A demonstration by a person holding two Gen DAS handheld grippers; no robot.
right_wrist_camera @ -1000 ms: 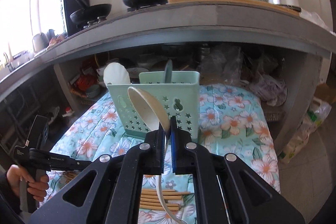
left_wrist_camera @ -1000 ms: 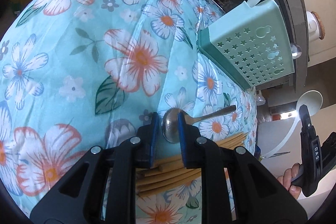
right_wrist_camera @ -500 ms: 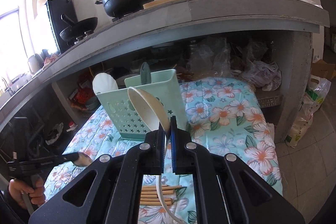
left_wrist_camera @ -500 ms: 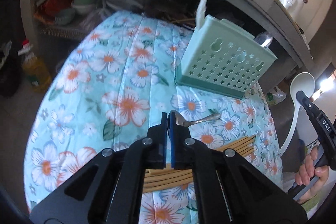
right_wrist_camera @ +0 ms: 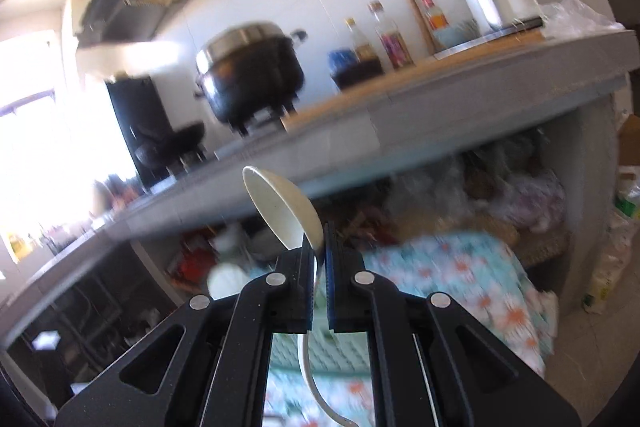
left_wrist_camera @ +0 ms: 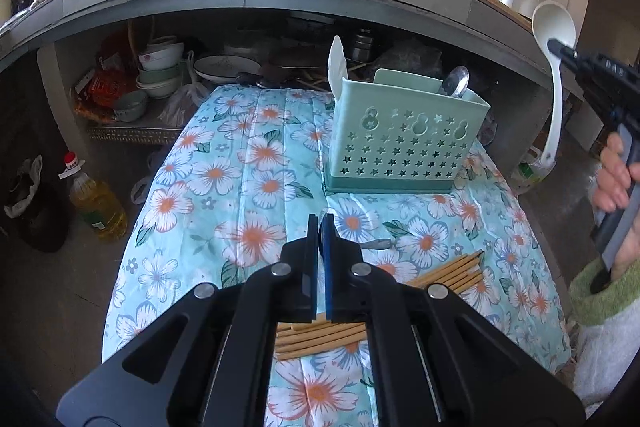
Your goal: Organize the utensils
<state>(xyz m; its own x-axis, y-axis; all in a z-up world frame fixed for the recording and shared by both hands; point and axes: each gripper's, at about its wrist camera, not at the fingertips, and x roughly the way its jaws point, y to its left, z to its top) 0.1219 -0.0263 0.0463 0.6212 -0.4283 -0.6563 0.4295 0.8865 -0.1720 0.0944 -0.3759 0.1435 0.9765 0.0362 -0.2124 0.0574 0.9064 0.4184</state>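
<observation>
Between the pressed-together jaws of the left gripper (left_wrist_camera: 319, 227) sits the bowl of a metal spoon (left_wrist_camera: 376, 245), gripped edge-on. Its handle sticks out to the right of the jaws, above the floral cloth (left_wrist_camera: 240, 187) that covers the tabletop. Beneath and to the right of these jaws, a loose bundle of wooden chopsticks (left_wrist_camera: 448, 273) lies flat on the cloth. Ahead of the jaws and a little to the right stands the mint-green utensil caddy (left_wrist_camera: 400, 139), upright on the cloth, its front wall pierced with stars. A second metal spoon (left_wrist_camera: 454, 83) leans out of the caddy's right end, and a white utensil (left_wrist_camera: 335, 67) rises from its left end.

Far to the right of the left jaws and higher up, the right gripper (left_wrist_camera: 560, 49) is held by a hand (left_wrist_camera: 616, 175) in a green-cuffed sleeve. Its jaws are clamped narrow on the neck of a white ladle (left_wrist_camera: 554, 27), with the bowl above them and the handle hanging down below. The right wrist view is blurred, but it shows the same grip: the bowl stands just above and left of the jaws.
</observation>
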